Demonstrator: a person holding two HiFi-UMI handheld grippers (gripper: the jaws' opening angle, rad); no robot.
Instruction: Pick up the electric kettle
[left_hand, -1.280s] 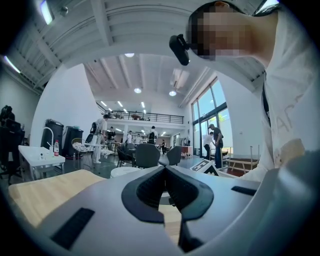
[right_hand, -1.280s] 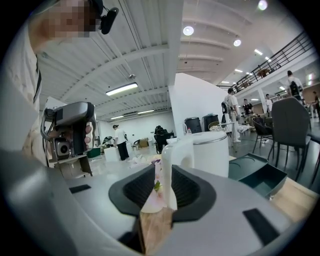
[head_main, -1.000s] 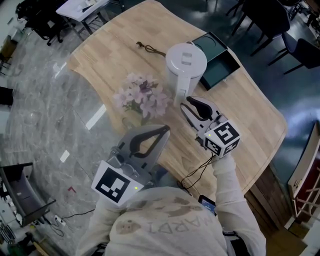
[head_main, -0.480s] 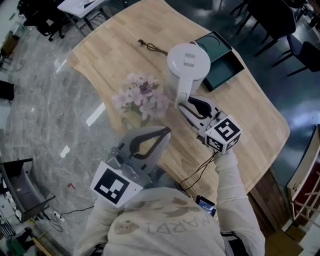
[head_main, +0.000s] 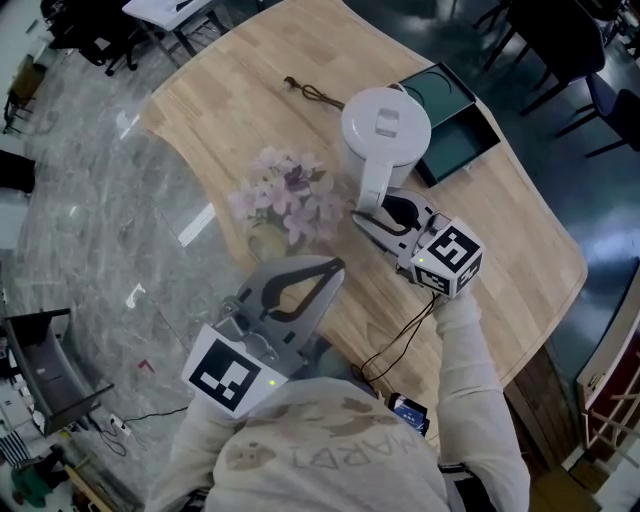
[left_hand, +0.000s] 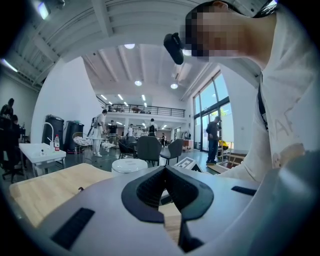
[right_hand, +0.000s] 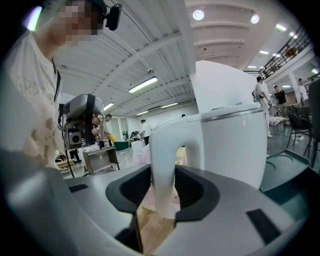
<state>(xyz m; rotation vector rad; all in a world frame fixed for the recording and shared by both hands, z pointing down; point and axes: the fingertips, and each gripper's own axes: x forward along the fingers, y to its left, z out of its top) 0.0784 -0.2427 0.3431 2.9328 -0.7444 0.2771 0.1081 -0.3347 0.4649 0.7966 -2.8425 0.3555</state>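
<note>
The white electric kettle (head_main: 385, 125) (right_hand: 230, 145) is stood upright on the light wooden table (head_main: 230, 100), directly ahead of the fingers of the right gripper (head_main: 378, 212) (right_hand: 162, 185). Its flat lid is shut, so whatever is held inside cannot be seen. The kettle's curved white handle (head_main: 374, 185) (right_hand: 162, 150) is taken between the two black pads (right_hand: 135, 192) of that gripper, which are pressed against it on both sides, so the handle is grasped. Beyond the fingertips and past the kettle, a dark green rectangular open box (head_main: 462, 148) is laid on the table; only its dark inner floor is shown. To the left of the right fingers, a small clear glass vase (head_main: 265, 240) is set, filled with pale pink flowers (head_main: 290, 195). The left gripper (head_main: 338, 266) (left_hand: 165, 175) is held nearer the person, its fingers clenched tip to tip with nothing between them. Black-and-white square markers are carried on both gripper cubes. Pale letters are printed on the person's white shirt (head_main: 320, 455); seen upside down in the head view, they seem to be read as MARDI. A thin dark cord (head_main: 310, 92) is laid far beyond the fingers.
</note>
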